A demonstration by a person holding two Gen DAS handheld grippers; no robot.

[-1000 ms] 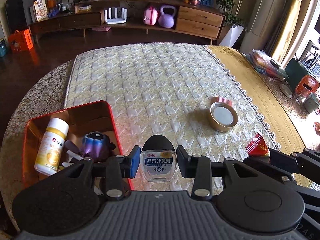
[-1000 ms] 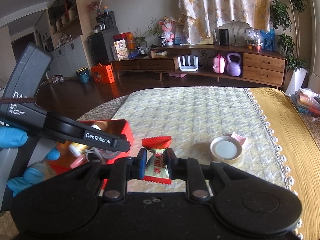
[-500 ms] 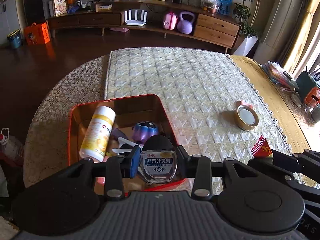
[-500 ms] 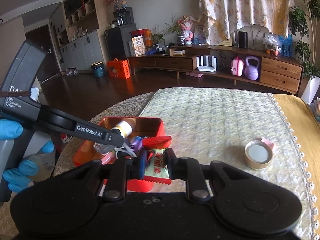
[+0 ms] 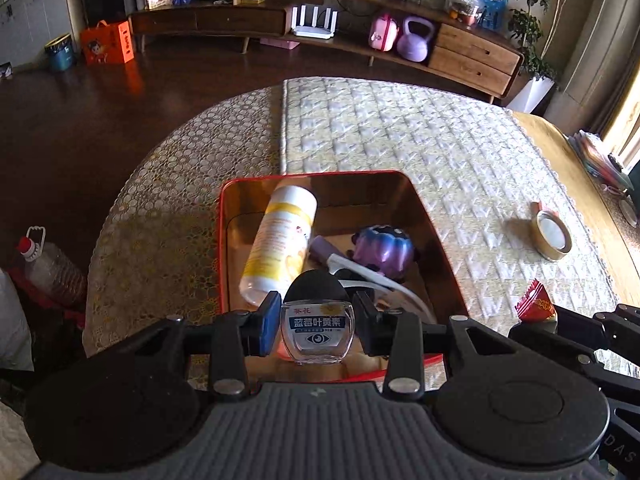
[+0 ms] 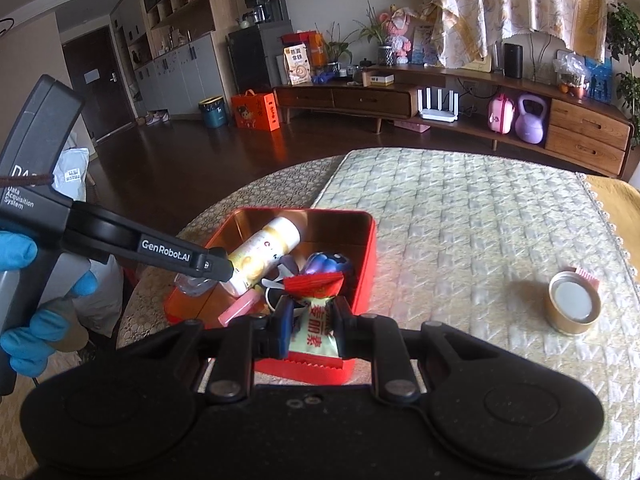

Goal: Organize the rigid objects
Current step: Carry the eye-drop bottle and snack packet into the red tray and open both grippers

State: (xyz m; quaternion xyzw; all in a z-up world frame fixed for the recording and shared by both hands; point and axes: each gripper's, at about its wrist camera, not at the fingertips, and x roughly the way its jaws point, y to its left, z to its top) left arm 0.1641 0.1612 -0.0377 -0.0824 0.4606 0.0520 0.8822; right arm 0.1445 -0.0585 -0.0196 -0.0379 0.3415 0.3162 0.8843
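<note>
My left gripper (image 5: 316,322) is shut on a small clear bottle (image 5: 317,330) with a black cap and blue label, held over the near end of the red tin box (image 5: 434,236). The box holds a white and yellow bottle (image 5: 282,240), a purple jelly-shaped toy (image 5: 382,248) and a white strip. My right gripper (image 6: 311,328) is shut on a red and white candy packet (image 6: 314,326), held over the box's near edge (image 6: 368,240). The left gripper also shows in the right wrist view (image 6: 208,266), over the box.
A round gold tin lid (image 5: 551,236) lies on the quilted cloth (image 5: 400,140) to the right, with a pink comb behind it (image 6: 586,274). The round table's edge drops to a dark floor on the left. A plastic jug (image 5: 48,268) stands on the floor.
Both grippers moved left with their loads, from over the cloth to over the red box. The box now lies straight ahead in both views.
</note>
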